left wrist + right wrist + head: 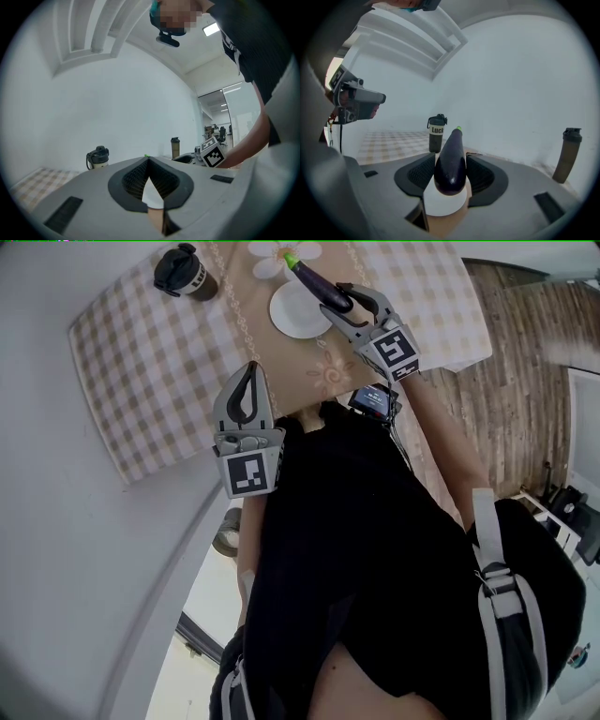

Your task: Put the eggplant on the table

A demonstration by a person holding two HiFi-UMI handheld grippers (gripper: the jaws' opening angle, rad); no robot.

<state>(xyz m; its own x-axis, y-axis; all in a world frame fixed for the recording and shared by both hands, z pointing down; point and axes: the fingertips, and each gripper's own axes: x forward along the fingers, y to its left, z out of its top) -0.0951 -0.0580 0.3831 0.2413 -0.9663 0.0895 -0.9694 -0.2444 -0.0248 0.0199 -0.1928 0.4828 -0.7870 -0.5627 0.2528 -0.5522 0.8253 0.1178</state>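
A black travel mug w/ lid and carry loop stands at the far left corner of the table. Under it lies a beige-and-white checked cloth, matte, w/ a woven look.

The left gripper is grey plastic w/ black ribbed pads. It is held before the cloth's near edge. Its two curved jaws meet at the tips and make a drop-shaped loop, w/ nothing between them. It points level toward the table.

Down the middle of the table runs a tan runner w/ pale embroidered flowers. On the runner sits a round white plate, smooth, w/ a glazed look.

The eggplant is long and slim, glossy dark purple, w/ a small green cap at the far end. In the head view it is over the plate's far right rim, and the cap end reaches a white flower pattern beyond. Whether it touches the plate, I cannot tell.

The right gripper is clamped on the eggplant's thicker half. The pads press on both sides, so the jaws stand rather wide round its body. This gripper comes in from the right over the runner, tilted a little down, w/ the bare forearm stretched out behind it.

In the right gripper view a tall dark shaker bottle stands to the right, well apart. Right of the table is wood-plank floor.
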